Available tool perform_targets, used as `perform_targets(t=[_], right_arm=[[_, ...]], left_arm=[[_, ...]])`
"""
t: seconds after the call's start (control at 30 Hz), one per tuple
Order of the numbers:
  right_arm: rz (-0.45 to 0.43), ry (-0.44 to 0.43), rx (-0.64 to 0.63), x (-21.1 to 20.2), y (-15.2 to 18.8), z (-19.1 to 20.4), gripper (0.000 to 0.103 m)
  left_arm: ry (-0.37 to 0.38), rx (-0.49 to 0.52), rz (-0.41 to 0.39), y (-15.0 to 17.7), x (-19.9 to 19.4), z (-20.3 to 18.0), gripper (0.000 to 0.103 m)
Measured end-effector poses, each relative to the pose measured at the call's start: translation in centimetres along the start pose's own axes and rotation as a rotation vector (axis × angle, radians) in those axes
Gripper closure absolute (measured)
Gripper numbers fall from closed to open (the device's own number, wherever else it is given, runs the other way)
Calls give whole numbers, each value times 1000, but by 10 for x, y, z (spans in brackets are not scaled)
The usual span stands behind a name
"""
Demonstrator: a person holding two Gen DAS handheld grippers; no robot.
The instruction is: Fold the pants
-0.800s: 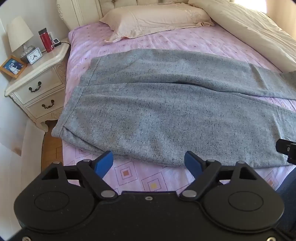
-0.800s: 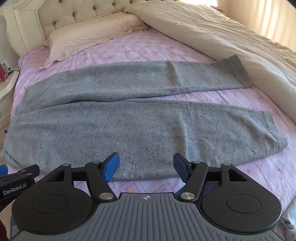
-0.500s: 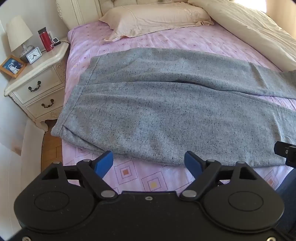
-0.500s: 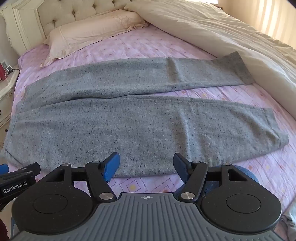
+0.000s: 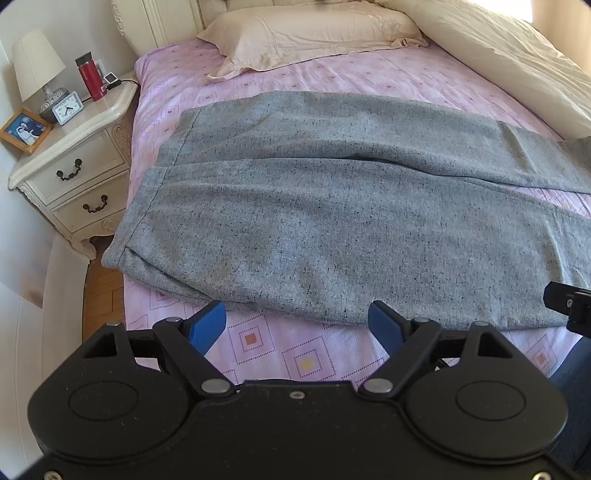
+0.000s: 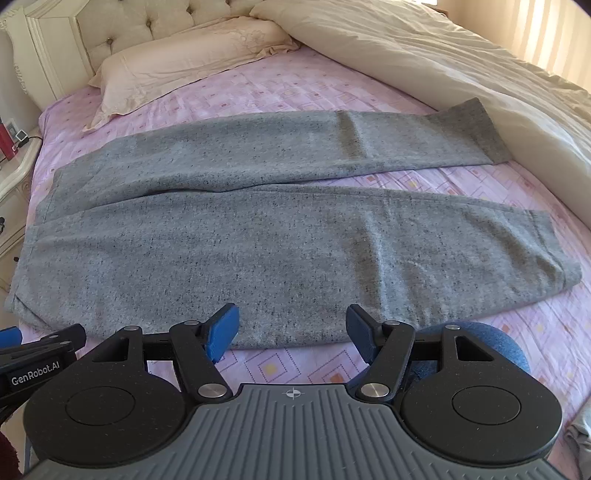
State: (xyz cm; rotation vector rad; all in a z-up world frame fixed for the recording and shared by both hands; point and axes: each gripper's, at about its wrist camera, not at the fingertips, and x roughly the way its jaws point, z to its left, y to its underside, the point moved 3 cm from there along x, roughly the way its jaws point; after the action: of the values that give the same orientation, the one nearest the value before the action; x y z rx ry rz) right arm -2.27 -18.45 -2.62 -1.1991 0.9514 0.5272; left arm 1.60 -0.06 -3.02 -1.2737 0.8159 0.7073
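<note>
Lying flat across the pink patterned bedsheet [image 6: 295,88], the grey pants [image 6: 258,251] are spreading from the waistband at the left to the two leg hems at the right. The legs are parting in a narrow V, with a strip of sheet showing between them toward the cuffs. The far leg's hem is touching the edge of the cream duvet [image 6: 461,66], while the near leg is running along the front edge of the bed.

The left gripper [image 5: 295,325] is hovering just above the sheet by the near edge of the pants [image 5: 332,229], close to the waistband end, its blue fingers [image 5: 208,325] spread wide and gripping nothing. The right gripper [image 6: 291,332] is sitting further along the same near edge, its jaws likewise released and empty; its fingertips may be just over the fabric edge, though the fisheye view is making that hard to judge.

A cream pillow [image 5: 314,33] is resting at the headboard end. Beside the bed, a white nightstand [image 5: 77,162] is carrying a lamp [image 5: 38,70], a small clock [image 5: 67,108], a red bottle [image 5: 88,78] and a framed photo [image 5: 25,130].
</note>
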Motion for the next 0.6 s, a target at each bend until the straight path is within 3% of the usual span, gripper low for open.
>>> perform_targets(t=[0.6], right_arm=[[6,-2,0,-1,0,4,40]], left_arm=[[2,-4,4,1,0,0,18]])
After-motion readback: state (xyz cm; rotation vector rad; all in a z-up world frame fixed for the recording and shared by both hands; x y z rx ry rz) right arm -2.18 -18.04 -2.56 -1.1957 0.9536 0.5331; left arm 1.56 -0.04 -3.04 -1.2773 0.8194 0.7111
